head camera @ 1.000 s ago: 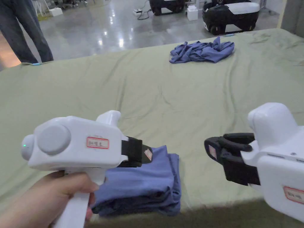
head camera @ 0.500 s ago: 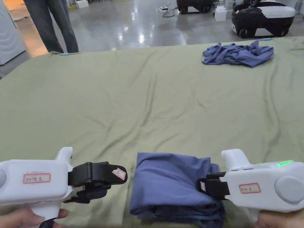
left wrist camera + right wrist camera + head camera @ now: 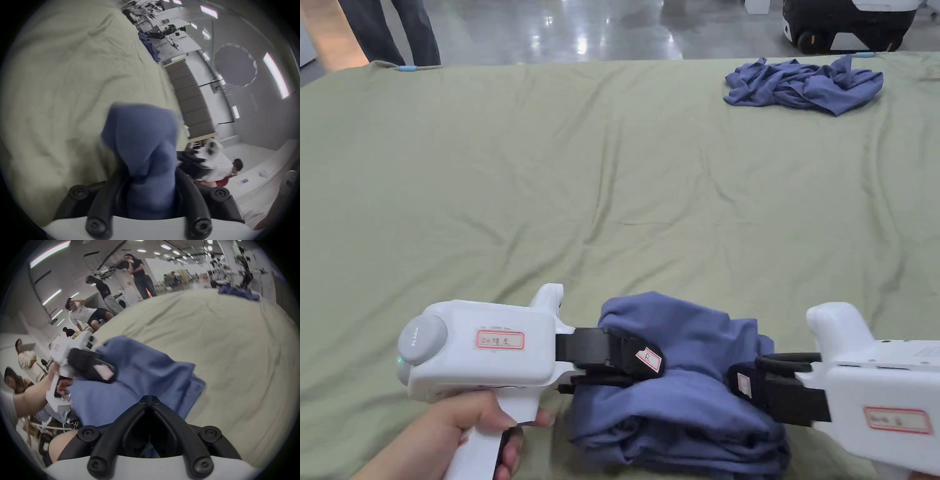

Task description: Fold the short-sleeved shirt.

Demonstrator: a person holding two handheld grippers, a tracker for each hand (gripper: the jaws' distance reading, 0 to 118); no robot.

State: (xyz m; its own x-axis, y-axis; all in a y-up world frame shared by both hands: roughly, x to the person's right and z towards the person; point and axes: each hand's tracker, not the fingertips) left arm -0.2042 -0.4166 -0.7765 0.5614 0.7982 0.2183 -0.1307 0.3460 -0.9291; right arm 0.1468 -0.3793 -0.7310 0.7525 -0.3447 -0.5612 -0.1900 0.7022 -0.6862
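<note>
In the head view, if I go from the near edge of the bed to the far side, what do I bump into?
folded blue shirt, held between the left gripper and right gripper → bare green sheet → crumpled blue garment → shiny floor

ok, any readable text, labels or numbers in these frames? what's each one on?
Nothing legible.
left body sticker, red-bordered, on the left gripper: handwriting too small to read.
left jaw sticker: too small to read; blurred in the right gripper view.
right body sticker, on the right gripper: too small to read.
right jaw sticker: blurred.
folded shirt: no print visible.
</note>
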